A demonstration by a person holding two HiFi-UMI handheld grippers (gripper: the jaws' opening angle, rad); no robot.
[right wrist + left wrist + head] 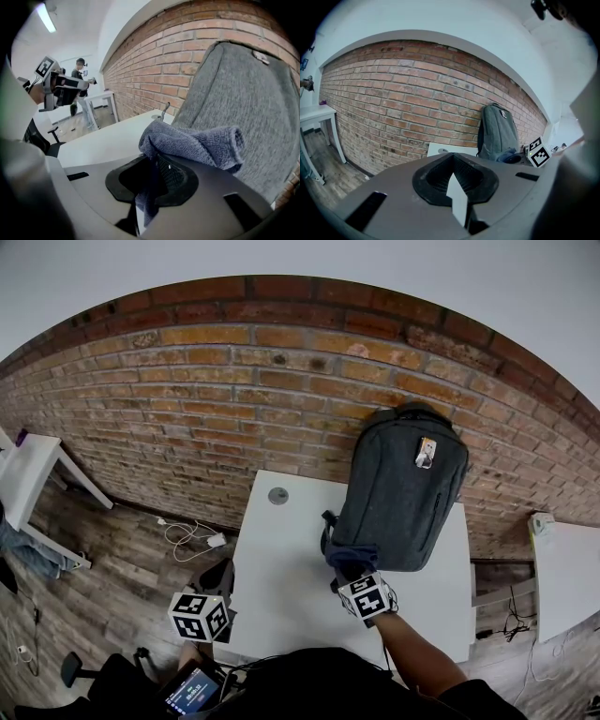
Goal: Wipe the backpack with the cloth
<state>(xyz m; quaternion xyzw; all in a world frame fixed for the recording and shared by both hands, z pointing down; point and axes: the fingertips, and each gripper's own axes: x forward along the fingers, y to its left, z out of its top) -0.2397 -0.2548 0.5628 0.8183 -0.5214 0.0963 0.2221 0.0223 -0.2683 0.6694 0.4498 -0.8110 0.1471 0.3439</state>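
The right hand-held gripper (pixel 152 180) has its jaws clamped tight on a soft, blue-grey, bunched-up cloth (pixel 197 143). Most of the cloth puffs out in a fat roll just past the jaws. A small end of it hangs down between them.

Right in front of this hand-held gripper stands the big dark grey fabric backpack (pixel 243 108). It is upright on the white desk (pixel 281 559) and its back leans on the red brick wall (pixel 234 399). The cloth sits at the low front of the backpack, near its bottom left corner, and seems to touch it. A small white tag (pixel 426 452) is high up on the backpack, far above the hand-held gripper.

The left hand-held gripper (pixel 457 187) has its jaws shut together, with nothing between them. It is held off the left side of the desk, well apart from the right one and from the backpack. The backpack is ahead of it and to its right, and the cloth lies at the backpack's foot.

A little round grey cap (pixel 277 495) is set in the desk top near the wall, ahead of the right hand-held gripper and to its left. A white cable (pixel 192 538) lies on the wooden floor (pixel 122 568), ahead of the left hand-held gripper. Far off to the left of the right one, a person (pixel 79 70) stands by a white table (pixel 101 98).
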